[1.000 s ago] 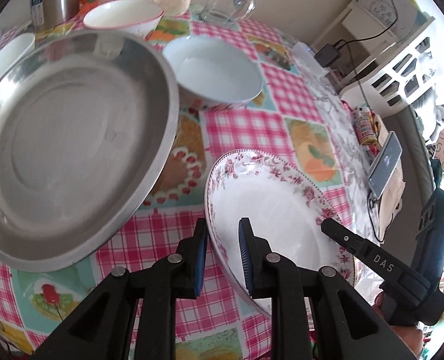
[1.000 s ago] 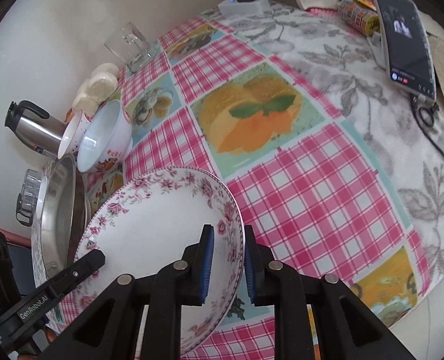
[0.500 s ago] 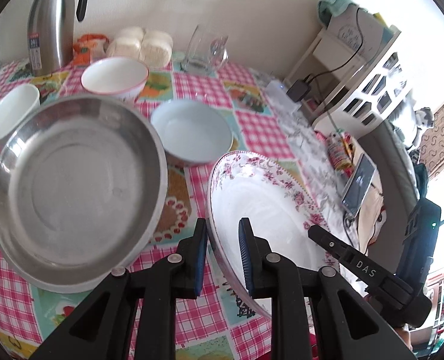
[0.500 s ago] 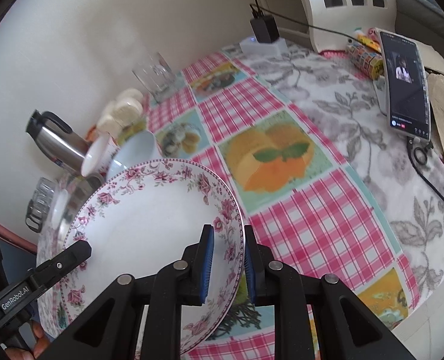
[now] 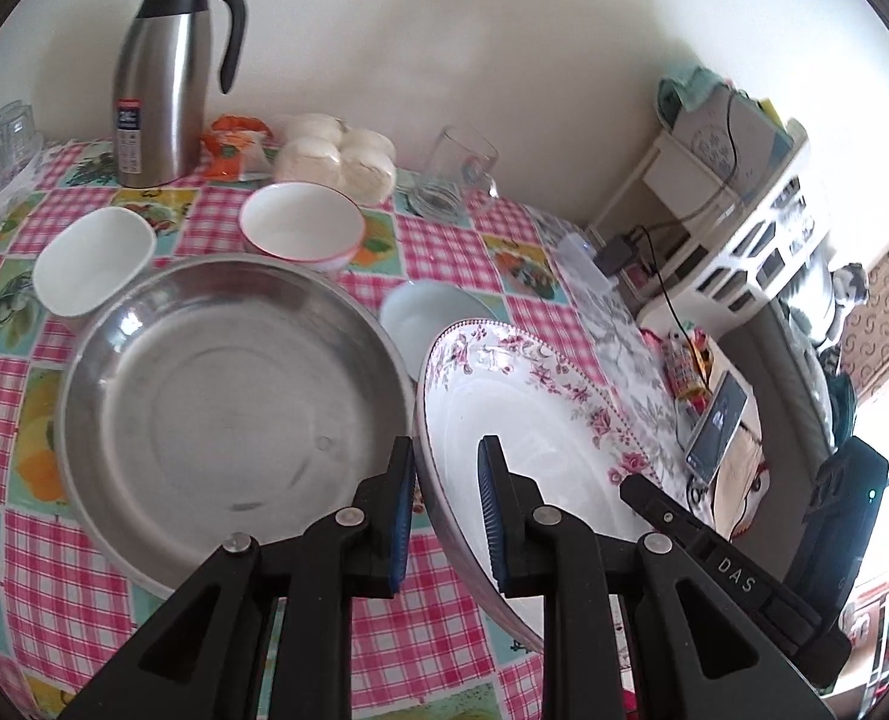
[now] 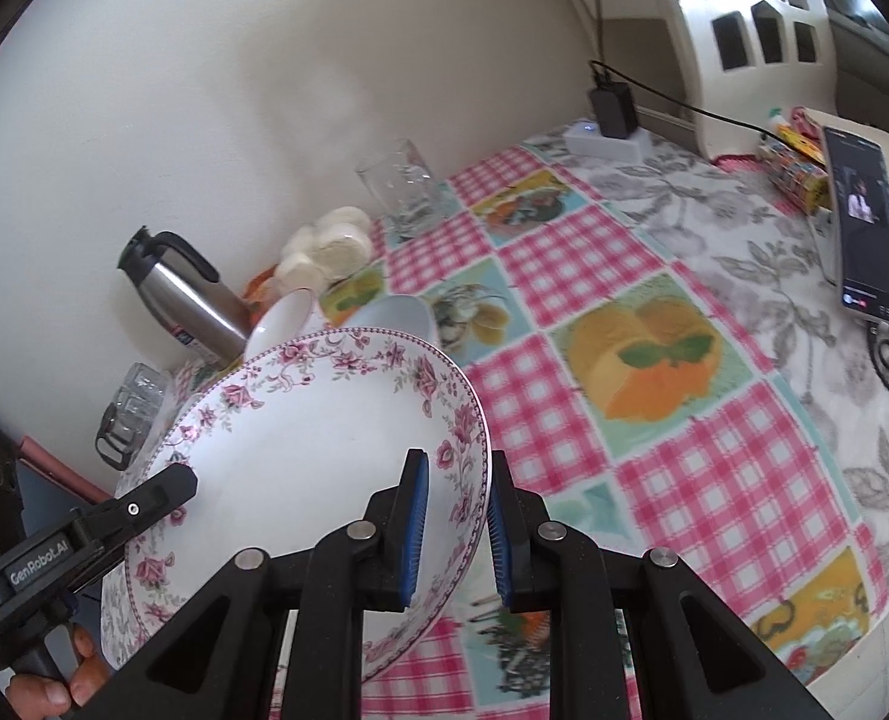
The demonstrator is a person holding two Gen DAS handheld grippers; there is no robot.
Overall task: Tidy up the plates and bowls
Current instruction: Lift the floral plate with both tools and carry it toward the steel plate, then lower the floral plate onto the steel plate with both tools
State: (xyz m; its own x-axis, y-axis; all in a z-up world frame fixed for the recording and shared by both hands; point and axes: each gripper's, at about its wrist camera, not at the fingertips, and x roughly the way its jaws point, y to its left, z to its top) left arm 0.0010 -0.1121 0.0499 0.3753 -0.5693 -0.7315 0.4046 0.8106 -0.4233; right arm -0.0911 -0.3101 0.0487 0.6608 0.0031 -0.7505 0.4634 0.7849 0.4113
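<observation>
Floral plate [image 5: 540, 414] clamped by left gripper [image 5: 444, 516] and right gripper [image 6: 453, 525].

Plain cream-white wall [image 5: 444, 48] behind a table covered with a pink-checked oilcloth with fruit squares [image 6: 570, 276]; grey leaf-print cloth [image 6: 744, 240] over its far end. White lattice-fronted plastic shelf unit [image 5: 762, 240] against the wall, black plug adapter with cable [image 6: 612, 105] at its foot. Brown patterned curtain [image 5: 888, 300] and bright daylight at the right edge. Grey sofa edge [image 5: 798, 360] beside the table.
</observation>
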